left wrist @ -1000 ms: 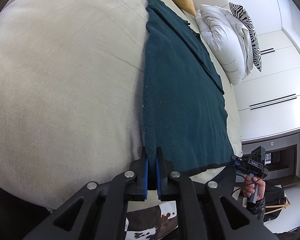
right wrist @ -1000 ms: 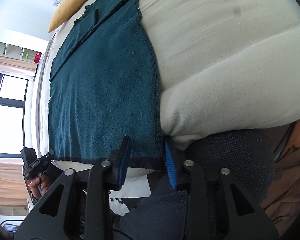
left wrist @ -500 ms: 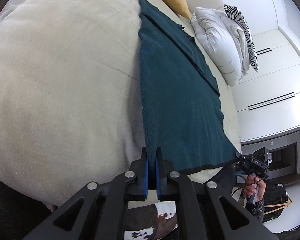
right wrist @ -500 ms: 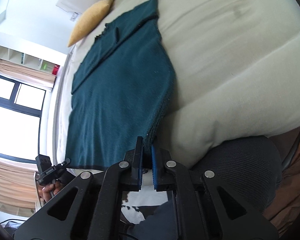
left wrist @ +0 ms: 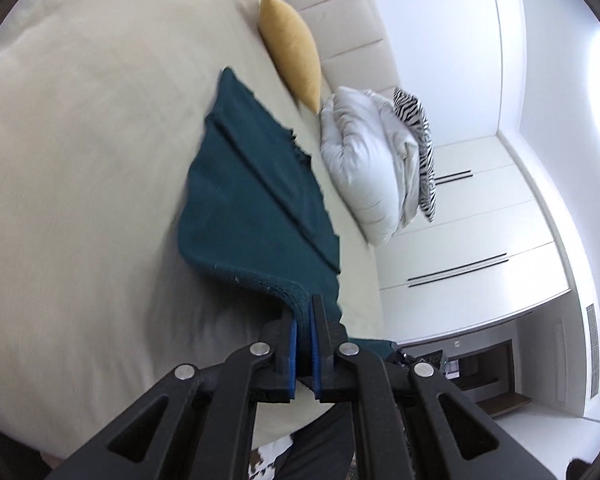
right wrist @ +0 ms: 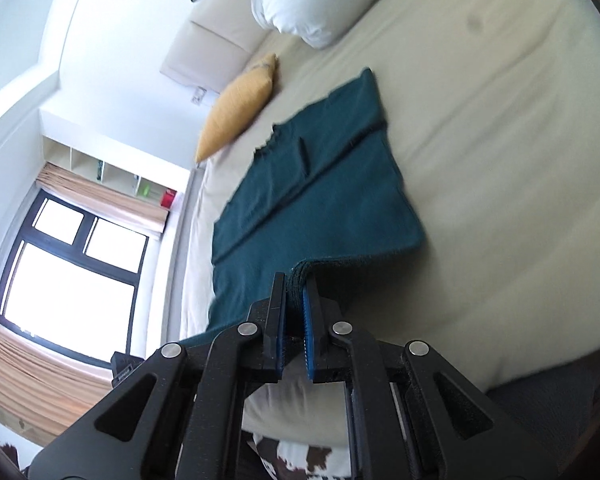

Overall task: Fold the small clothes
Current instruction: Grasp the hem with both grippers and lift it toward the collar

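A dark teal knitted garment (left wrist: 256, 200) lies stretched along the cream bed (left wrist: 80, 160), its far end folded over near the pillows. My left gripper (left wrist: 303, 320) is shut on one near corner of the garment, which curls up off the bed into the blue pads. In the right wrist view the same teal garment (right wrist: 324, 196) runs away from me, and my right gripper (right wrist: 296, 300) is shut on its other near corner, lifted above the bed (right wrist: 500, 140). The near hem hangs between the two grippers, raised off the mattress.
A mustard cushion (left wrist: 292, 56) and a white duvet (left wrist: 372, 160) with a zebra-print pillow (left wrist: 420, 148) sit at the head of the bed. White wardrobe doors (left wrist: 480, 240) stand beyond. A window (right wrist: 72, 272) with curtains is on the other side. A cowhide rug (right wrist: 312, 456) lies below.
My right gripper closed on the garment's near corner. Both grippers then rose and tilted up, lifting the near hem off the bed edge; the left stayed shut throughout.
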Demonstrator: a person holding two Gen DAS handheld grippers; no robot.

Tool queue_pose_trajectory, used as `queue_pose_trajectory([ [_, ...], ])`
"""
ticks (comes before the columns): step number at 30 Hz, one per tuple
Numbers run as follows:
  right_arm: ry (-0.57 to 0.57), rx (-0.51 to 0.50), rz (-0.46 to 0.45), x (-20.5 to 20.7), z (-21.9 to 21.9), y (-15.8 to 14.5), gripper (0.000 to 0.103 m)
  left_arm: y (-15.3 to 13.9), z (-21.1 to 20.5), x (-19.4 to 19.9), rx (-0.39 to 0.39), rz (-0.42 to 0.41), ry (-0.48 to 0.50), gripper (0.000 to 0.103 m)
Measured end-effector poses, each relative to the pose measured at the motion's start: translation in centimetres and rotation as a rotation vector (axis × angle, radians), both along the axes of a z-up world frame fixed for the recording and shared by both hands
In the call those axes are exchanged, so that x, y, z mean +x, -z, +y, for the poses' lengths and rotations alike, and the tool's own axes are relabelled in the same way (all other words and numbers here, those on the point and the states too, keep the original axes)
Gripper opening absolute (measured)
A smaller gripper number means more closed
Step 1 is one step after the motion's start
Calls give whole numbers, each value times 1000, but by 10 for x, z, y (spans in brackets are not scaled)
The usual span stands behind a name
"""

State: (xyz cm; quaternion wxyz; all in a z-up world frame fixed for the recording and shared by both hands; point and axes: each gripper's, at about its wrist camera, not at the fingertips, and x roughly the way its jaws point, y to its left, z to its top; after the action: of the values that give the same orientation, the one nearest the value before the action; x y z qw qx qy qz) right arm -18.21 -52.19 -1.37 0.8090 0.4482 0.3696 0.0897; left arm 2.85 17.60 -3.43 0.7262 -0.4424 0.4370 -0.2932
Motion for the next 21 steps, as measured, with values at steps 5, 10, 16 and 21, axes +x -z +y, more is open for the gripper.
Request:
queue_pose_trajectory([
  [5, 36, -3, -46, 35, -9, -18, 6, -9, 0, 31, -16, -20, -34, 7],
  [10, 71, -17, -53, 77, -21, -24, 6, -9, -2, 64, -32, -11, -55, 7],
  [16, 98, -84, -54, 137, -31, -29, 6, -9, -6, 117, -24, -19, -75, 7],
  [21, 133, -141, -44, 181, -39, -21, 6, -12, -19, 165, 2, -39, -77, 7],
])
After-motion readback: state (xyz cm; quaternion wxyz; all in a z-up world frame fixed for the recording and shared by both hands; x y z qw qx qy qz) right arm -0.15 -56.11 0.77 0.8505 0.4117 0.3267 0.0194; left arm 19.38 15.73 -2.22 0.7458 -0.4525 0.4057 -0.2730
